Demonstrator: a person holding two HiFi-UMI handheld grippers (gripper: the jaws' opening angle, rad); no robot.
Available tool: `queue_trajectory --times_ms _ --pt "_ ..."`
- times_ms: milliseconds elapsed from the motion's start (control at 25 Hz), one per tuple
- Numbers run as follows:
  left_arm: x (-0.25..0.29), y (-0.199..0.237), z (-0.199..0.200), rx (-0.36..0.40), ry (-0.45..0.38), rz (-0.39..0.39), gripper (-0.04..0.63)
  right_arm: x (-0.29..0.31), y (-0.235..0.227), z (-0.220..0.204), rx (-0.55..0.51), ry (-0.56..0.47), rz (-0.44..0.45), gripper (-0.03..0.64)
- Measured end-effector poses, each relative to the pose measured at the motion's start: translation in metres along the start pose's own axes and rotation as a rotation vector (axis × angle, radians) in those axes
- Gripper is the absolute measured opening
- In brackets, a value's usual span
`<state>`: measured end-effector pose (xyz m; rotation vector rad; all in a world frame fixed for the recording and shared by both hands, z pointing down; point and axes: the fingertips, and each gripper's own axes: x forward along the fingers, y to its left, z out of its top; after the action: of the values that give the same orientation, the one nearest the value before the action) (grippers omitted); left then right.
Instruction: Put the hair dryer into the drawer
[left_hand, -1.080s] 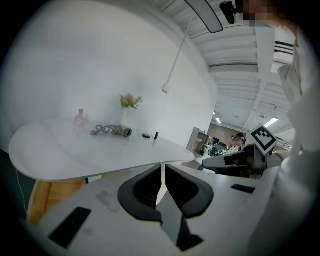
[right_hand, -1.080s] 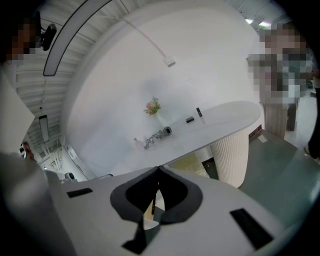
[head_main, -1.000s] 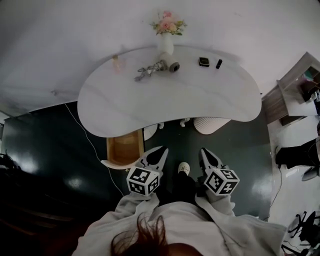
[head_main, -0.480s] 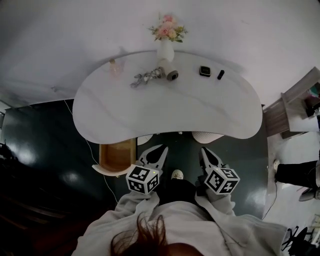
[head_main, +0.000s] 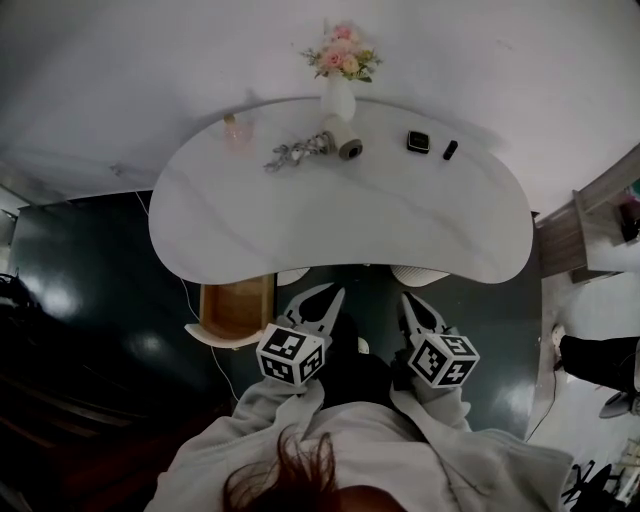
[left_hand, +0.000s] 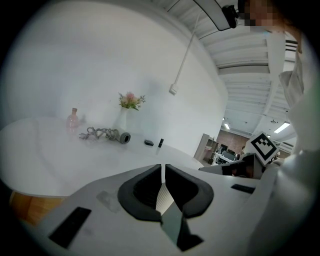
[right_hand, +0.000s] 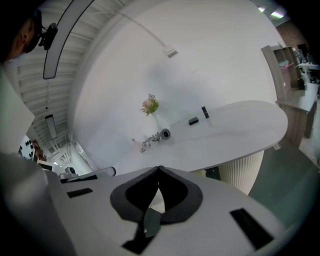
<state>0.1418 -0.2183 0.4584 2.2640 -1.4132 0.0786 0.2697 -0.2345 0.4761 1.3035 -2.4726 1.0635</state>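
Found hair dryer (head_main: 345, 138) lying on table (head_main: 400, 225), long axis running from vase (head_main: 338, 100) toward near edge, grey end nearest. Held left gripper (left_hand: 162, 170) and right gripper (right_hand: 159, 172) closed, empty.

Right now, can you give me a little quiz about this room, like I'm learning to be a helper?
1. True or false: the hair dryer lies on the white table, right by the vase of pink flowers.
2. Pick one: the wooden drawer under the table's edge is (A) pulled open, (B) pushed shut, (C) lying on top of the table.
3. Fill in: the jaws of the left gripper and the right gripper are both ____, with nothing between them.

Key: 1 true; 2 A; 3 shut.
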Motion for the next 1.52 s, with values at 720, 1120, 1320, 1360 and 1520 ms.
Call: queue_trajectory --times_ms 720,1120,1320,1360,1520 --pt "0.057 0.035 0.030 0.016 -0.001 0.043 0.032 0.037 -0.031 0.034 0.012 0.023 -0.035 0.049" --pt "0.095 0.089 0.078 0.077 -0.014 0.134 0.032 0.089 -0.031 0.072 -0.033 0.066 -0.006 0.049" --pt "0.111 0.111 0.100 0.083 -0.013 0.143 0.032 0.114 -0.025 0.092 -0.062 0.078 0.007 0.049" --pt "0.114 0.115 0.104 0.089 -0.012 0.145 0.032 0.119 -0.024 0.095 -0.064 0.078 0.010 0.049" --pt "0.126 0.133 0.123 0.124 -0.005 0.156 0.032 0.137 -0.020 0.107 -0.065 0.085 0.022 0.049"
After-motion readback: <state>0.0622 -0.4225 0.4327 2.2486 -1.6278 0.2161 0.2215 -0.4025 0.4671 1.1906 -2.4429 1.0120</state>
